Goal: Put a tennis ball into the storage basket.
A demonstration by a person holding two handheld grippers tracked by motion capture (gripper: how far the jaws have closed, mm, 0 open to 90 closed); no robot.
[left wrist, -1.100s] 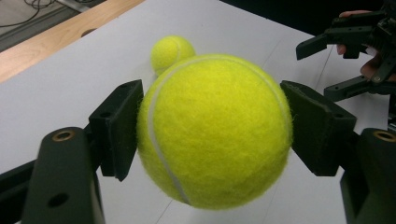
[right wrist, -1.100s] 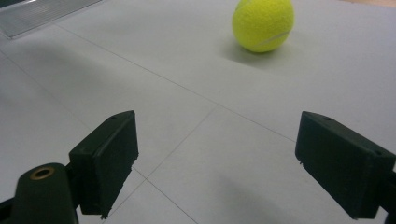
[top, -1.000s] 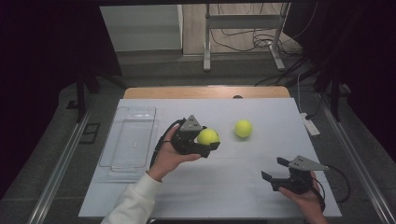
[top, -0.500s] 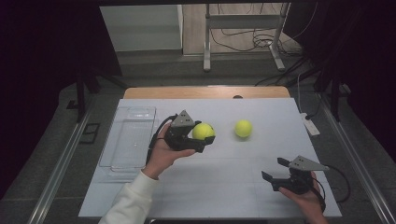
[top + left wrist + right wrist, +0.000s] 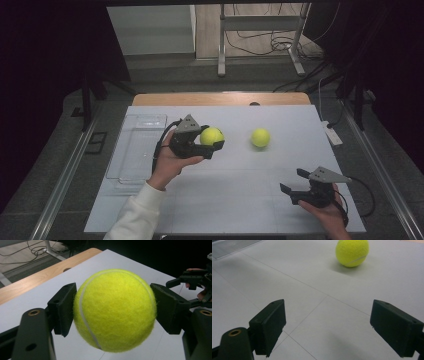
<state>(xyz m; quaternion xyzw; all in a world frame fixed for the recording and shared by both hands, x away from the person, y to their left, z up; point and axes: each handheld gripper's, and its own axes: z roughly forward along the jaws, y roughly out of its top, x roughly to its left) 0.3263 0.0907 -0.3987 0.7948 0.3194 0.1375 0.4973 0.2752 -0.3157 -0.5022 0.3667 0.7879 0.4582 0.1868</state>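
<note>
The white tabletop (image 5: pixel 235 200) takes up most of the scene, with a strip of bare wood along its far edge. On its left side lies a clear plastic tray (image 5: pixel 137 147), flat and see-through, just to the left of the person's left hand.

That hand, in a white sleeve (image 5: pixel 137 217), holds the left hand-held gripper (image 5: pixel 212 142) over the middle of the tabletop, a little to the left. It is clenched on a yellow tennis ball (image 5: pixel 211 135): in the left gripper view the two black pads press the ball (image 5: pixel 115 310) from either side, and the ball hangs clear of the surface with the white top visible under it.

A second tennis ball (image 5: pixel 260 137) sits on the tabletop to the right of the held one, near it but apart, casting a small shadow. From the right gripper view it rests ahead of the jaws, well beyond them (image 5: pixel 352 252).

The right hand-held gripper (image 5: pixel 295 182) sits low at the near right corner, in the person's right hand. Its jaws stand wide apart, released, with only bare tabletop between them.
</note>
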